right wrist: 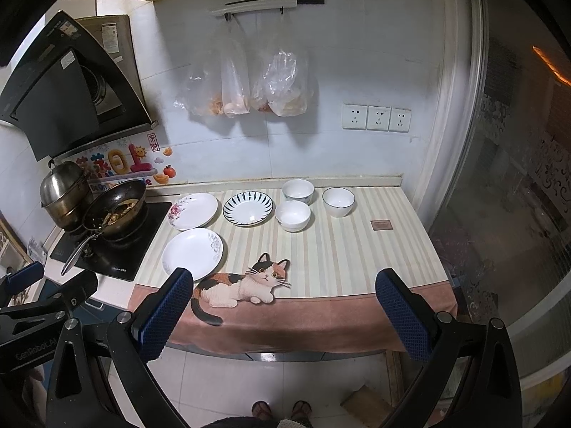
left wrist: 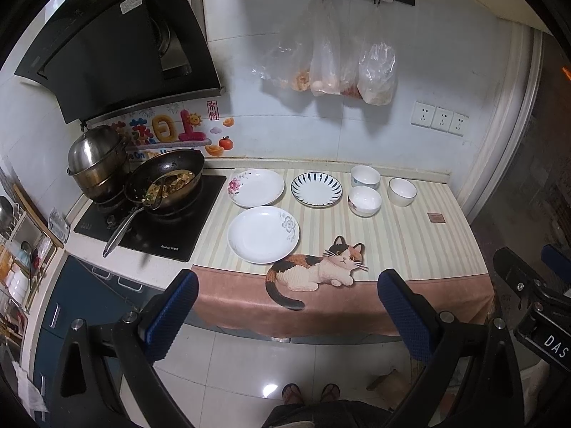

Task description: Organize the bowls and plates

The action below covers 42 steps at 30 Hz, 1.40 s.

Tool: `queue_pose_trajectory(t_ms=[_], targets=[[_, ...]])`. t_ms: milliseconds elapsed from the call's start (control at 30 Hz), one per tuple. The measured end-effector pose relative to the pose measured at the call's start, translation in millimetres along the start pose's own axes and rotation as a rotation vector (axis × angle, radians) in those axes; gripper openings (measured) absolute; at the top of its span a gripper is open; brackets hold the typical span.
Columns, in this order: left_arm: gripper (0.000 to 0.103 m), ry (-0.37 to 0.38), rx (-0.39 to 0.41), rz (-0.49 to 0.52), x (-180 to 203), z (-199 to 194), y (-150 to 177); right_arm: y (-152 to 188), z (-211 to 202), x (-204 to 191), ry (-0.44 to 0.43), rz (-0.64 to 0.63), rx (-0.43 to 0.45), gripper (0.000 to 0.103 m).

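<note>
Three plates lie on the striped cloth: a white plate with a grey flower (left wrist: 263, 234) (right wrist: 192, 251) nearest, a pink-flower plate (left wrist: 256, 187) (right wrist: 193, 211) behind it, and a blue-striped plate (left wrist: 316, 189) (right wrist: 248, 208) to the right. Three white bowls stand further right: a back one (left wrist: 365, 177) (right wrist: 298, 190), a front one (left wrist: 364, 201) (right wrist: 292, 215), and a dark-rimmed one (left wrist: 402, 192) (right wrist: 338, 201). My left gripper (left wrist: 287, 285) and right gripper (right wrist: 283, 283) are both open and empty, held off the counter's front edge, apart from all dishes.
A stove (left wrist: 150, 221) with a dirty wok (left wrist: 166, 182) and a steel pot (left wrist: 96, 160) sits left of the plates. Plastic bags (left wrist: 339, 67) hang on the wall. A small brown square (left wrist: 436, 217) lies at the cloth's right. A glass door (right wrist: 517, 196) bounds the right.
</note>
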<state>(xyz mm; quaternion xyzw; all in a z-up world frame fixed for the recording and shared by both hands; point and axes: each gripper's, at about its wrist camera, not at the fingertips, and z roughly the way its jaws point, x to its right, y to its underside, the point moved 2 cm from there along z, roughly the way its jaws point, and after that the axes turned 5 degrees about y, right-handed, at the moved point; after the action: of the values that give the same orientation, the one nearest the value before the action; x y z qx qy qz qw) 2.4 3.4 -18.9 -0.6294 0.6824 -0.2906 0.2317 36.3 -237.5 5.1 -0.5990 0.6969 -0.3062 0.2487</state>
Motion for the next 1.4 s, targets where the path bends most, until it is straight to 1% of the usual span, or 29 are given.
queue_pose_trajectory(t_ms=[500,767,1033,1200,1400], targets=[[0.103,-0.001,0.007,-0.009,-4.3,1.4,-9.2,-2.0,1.8,-2.4,0.001,0.001,0.002,0.103],[0.103,0.001,0.009,-0.008,-5.2,0.9,-7.2,-0.6,2.3,-3.7,0.005,-0.001,0.005,0.103],[0.103,0.002,0.008,-0.012,-8.5,5.9,-12.4,-4.3,7.9,-5.1,0.007,-0.004,0.003,0.103],[0.103,0.002,0.009,-0.012,-9.2,5.2,-11.4,-9.3,20.6,-6.1,0.006,-0.005,-0.001,0.103],[0.103,0.003,0.009,-0.01,-10.0,5.1,-10.9,-8.1,20.5,-6.8,0.009,-0.006,0.0,0.103]])
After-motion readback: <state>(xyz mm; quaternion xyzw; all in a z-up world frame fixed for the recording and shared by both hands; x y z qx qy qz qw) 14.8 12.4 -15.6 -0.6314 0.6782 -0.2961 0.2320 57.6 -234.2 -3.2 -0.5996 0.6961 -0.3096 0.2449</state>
